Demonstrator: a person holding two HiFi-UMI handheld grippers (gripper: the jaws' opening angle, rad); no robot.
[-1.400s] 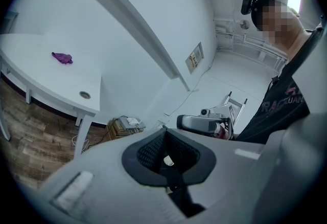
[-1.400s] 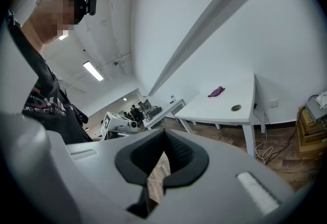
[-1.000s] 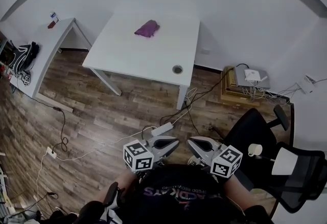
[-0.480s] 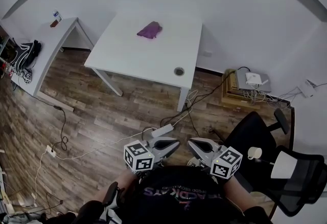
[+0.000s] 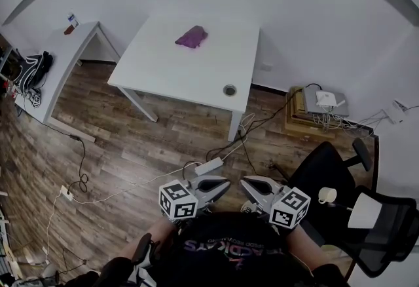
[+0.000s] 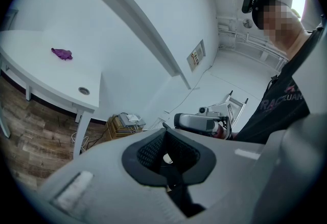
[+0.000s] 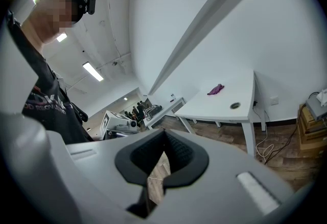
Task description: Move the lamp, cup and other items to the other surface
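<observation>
Nothing has really changed over the last second. Both hands are parked low at the near edge, and only the head view has drifted a touch, so the white worktop [image 5: 163, 76] sits slightly further right in frame. For the task that reads as not started, with no item picked up yet.

Left gripper [image 5: 221, 183]: jaws together, nothing between them; its own view shows the same [image 6: 164, 135]. Right gripper [image 5: 247, 183]: jaws also closed and empty [image 7: 164, 137]. The two sit side by side, tips nearly facing each other, over the wooden floor [image 5: 131, 148].

Task things are at near right. The lamp [image 5: 364, 208], of which a white shade shows, and the white cup [image 5: 327, 194] sit on the black office chair [image 5: 327, 164]. The cup is just left of the lamp and both are well apart from either gripper. The likely target is the white worktop in the far middle. It is bare except for a purple cloth [image 5: 191, 37] toward its far side.

Containers:
- Cup: the inside is too small to tell whether anything is in it.
- Wooden box [image 5: 302, 123], against the right wall: a white router-like device [image 5: 325, 98] and a tangle of cables lie on top.

A second worktop [image 5: 62, 69] stands far left, with small items at its far end.
</observation>
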